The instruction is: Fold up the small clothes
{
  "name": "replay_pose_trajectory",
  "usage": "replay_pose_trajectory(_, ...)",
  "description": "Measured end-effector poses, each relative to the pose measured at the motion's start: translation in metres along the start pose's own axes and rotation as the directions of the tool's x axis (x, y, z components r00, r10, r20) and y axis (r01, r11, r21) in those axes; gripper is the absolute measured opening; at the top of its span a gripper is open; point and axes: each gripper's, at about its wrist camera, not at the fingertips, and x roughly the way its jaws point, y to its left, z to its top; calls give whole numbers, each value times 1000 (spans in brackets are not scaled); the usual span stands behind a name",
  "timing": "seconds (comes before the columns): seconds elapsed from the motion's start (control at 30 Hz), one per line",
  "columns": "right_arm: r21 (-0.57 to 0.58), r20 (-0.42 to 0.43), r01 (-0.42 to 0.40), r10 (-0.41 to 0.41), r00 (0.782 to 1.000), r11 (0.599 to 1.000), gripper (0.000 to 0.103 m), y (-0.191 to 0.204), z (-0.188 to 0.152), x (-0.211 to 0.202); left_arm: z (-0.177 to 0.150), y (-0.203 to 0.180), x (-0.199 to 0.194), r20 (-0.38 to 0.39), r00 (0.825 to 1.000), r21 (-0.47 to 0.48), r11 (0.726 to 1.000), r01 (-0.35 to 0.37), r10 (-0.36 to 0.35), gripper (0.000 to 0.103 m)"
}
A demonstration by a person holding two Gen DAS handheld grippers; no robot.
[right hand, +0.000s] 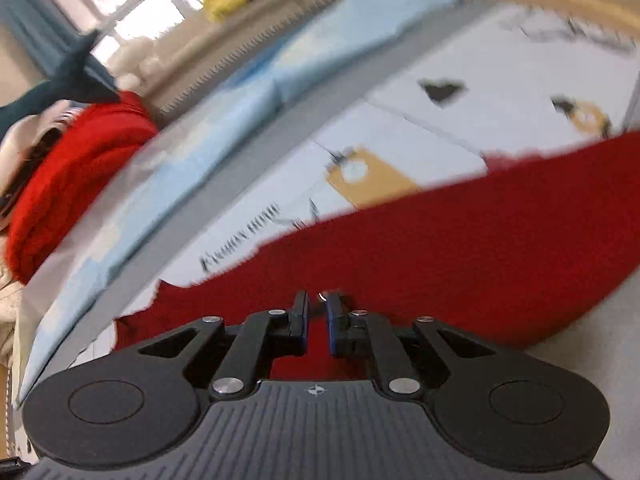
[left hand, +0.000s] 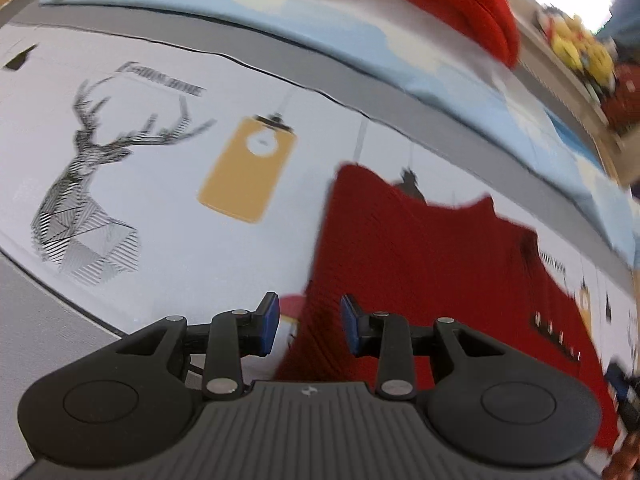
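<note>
A small dark red knitted garment (left hand: 432,264) lies spread on a white printed tablecloth (left hand: 168,216); it also shows in the right wrist view (right hand: 460,256). My left gripper (left hand: 309,324) is open, its blue pads either side of the garment's left edge, just above it. My right gripper (right hand: 317,322) has its jaws nearly closed on the garment's near edge, pinching the red fabric.
The cloth bears a deer print (left hand: 84,184) and yellow tag prints (left hand: 248,168). A light blue folded cloth (left hand: 320,36) lies along the far edge. A bright red garment pile (right hand: 76,168) sits behind it. Yellow toys (left hand: 580,48) stand on a shelf.
</note>
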Motion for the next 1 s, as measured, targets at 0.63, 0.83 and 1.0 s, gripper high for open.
replay_pose_trajectory(0.63, 152, -168, 2, 24, 985, 988, 41, -31, 6, 17, -33, -38, 34, -82, 995, 194, 980, -40, 57, 37)
replay_pose_trajectory(0.83, 193, -103, 88, -69, 992, 977, 42, -65, 21, -5, -29, -49, 13, -52, 999, 209, 978, 10, 1, 38)
replay_pose_trajectory(1.0, 256, 13, 204, -215, 977, 945, 47, -122, 45, -37, -32, -59, 4, -39, 999, 232, 972, 25, -16, 38)
